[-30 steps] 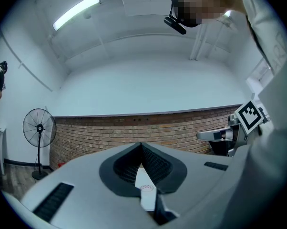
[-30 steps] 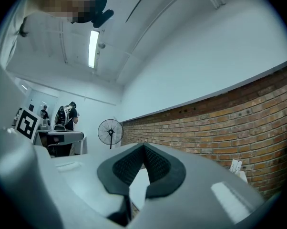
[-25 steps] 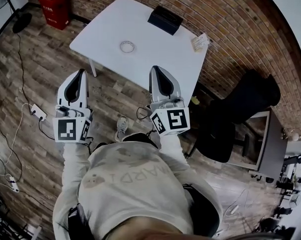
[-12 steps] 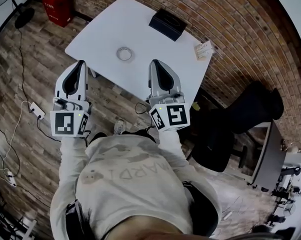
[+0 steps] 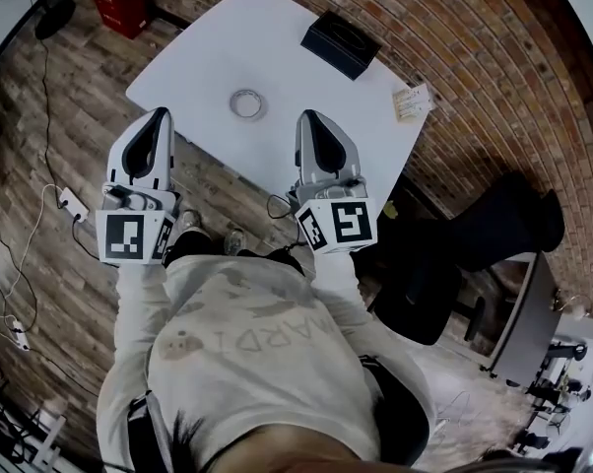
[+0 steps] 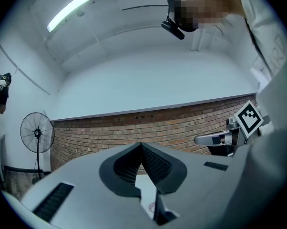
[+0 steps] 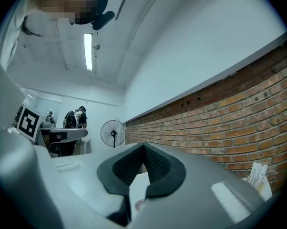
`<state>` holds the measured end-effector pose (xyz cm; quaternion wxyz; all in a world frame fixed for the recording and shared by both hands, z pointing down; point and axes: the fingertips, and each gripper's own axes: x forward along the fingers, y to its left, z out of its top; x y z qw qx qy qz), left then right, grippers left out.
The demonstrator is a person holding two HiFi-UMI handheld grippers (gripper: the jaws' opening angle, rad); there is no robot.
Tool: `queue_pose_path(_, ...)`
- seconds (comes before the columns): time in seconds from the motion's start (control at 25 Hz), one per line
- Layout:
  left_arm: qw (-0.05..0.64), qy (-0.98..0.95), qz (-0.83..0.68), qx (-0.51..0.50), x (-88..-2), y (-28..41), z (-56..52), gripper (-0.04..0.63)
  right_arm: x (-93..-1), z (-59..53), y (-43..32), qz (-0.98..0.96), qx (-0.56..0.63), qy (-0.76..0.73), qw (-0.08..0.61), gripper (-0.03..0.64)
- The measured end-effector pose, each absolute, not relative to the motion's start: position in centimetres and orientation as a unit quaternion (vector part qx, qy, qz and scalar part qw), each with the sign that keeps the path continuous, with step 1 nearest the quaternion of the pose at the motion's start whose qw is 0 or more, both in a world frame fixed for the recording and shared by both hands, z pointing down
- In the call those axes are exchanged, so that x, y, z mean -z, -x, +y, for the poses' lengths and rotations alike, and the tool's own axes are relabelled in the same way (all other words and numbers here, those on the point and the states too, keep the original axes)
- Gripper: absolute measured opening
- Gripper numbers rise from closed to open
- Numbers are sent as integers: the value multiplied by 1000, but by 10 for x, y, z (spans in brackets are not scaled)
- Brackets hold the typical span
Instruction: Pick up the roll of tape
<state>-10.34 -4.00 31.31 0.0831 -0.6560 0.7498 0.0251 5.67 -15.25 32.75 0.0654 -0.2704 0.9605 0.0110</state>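
Head view: the roll of tape [image 5: 246,102] lies flat on the white table [image 5: 228,37], ahead of the fingertips and between the two grippers, touching neither. The left gripper [image 5: 160,116] has its fingers pressed tip to tip with nothing between them, at the table's near edge. The right gripper [image 5: 309,118] is likewise closed and empty, its tips over the table. A black box [image 5: 341,44] sits well beyond the right fingers.

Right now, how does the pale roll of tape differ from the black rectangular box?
The roll of tape is a small pale ring; the black box is bigger and blocky. The tape lies toward the white table's near edge; the box sits at its far edge. Both rest on it, untouched.
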Motion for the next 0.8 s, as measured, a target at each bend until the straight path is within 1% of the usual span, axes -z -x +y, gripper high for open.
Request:
queue_pose_path(0.48, 77, 681, 728, -27, -314, 142, -92, 6, -336, -194, -17, 954, -1, 295, 52, 11)
queue_pose_path(0.8, 65, 711, 700, -31, -320, 176, -138, 6, -354, -229, 14, 942, 20, 333, 22, 11)
